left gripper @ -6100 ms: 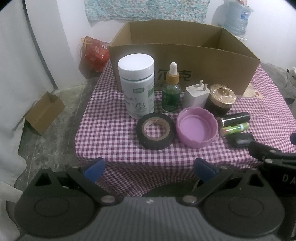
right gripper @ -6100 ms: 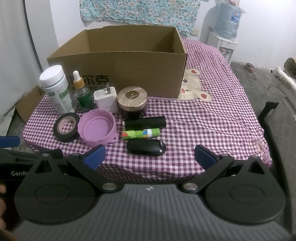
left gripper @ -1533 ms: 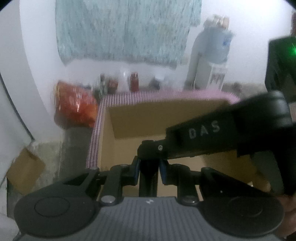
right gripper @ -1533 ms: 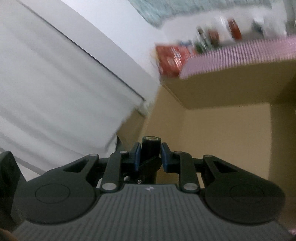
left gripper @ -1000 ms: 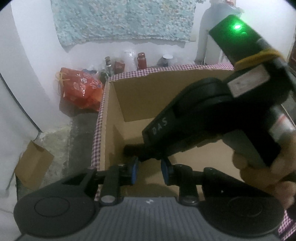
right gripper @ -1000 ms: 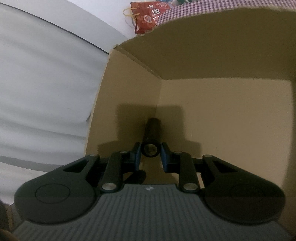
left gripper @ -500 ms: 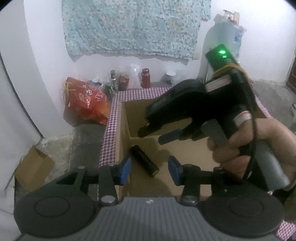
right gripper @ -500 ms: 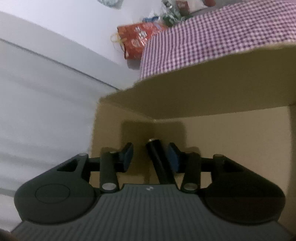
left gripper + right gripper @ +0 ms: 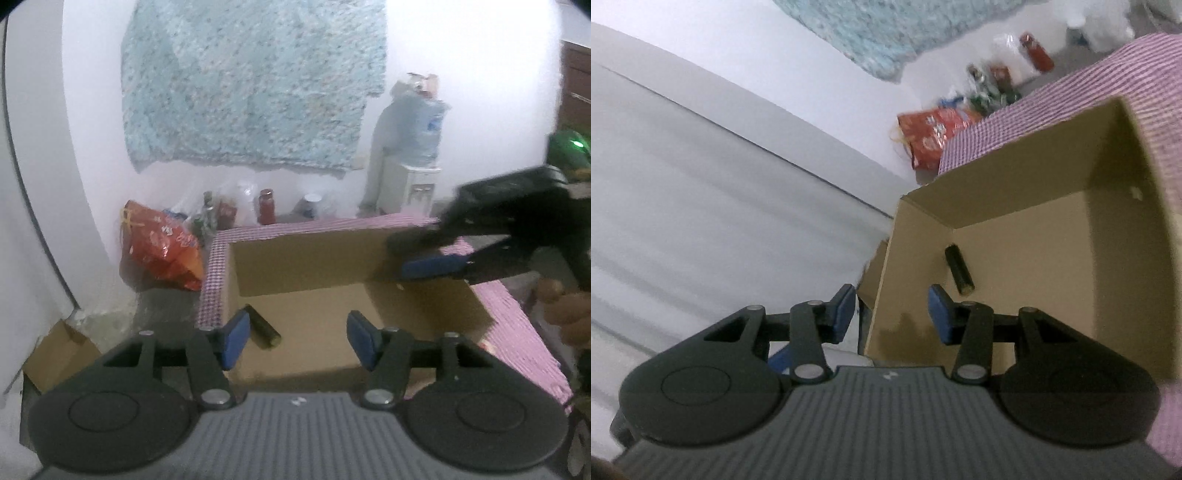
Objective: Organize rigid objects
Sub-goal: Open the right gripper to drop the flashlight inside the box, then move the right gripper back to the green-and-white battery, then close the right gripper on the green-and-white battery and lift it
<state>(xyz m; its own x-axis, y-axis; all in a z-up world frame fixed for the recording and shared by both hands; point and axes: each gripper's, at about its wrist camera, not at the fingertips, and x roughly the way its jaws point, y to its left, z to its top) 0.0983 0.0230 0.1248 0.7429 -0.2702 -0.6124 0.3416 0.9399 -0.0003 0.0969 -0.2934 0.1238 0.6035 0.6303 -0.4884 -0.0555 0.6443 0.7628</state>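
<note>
One black cylindrical battery (image 9: pixel 263 329) lies on the floor of the brown cardboard box (image 9: pixel 306 258), near its left wall. Left tool (image 9: pixel 295 338) has just been opening, empty; right tool (image 9: pixel 892 314) stands open, empty too.

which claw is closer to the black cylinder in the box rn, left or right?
Left, as best the views show. The left claw hangs over the box's near edge just above the black cylinder; the right claw sits higher, toward the cardboard box's far right.

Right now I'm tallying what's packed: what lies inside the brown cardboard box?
One black cylinder lies on the floor of the brown cardboard box, near its left wall. The near edge of the floor is hidden behind the gripper.
</note>
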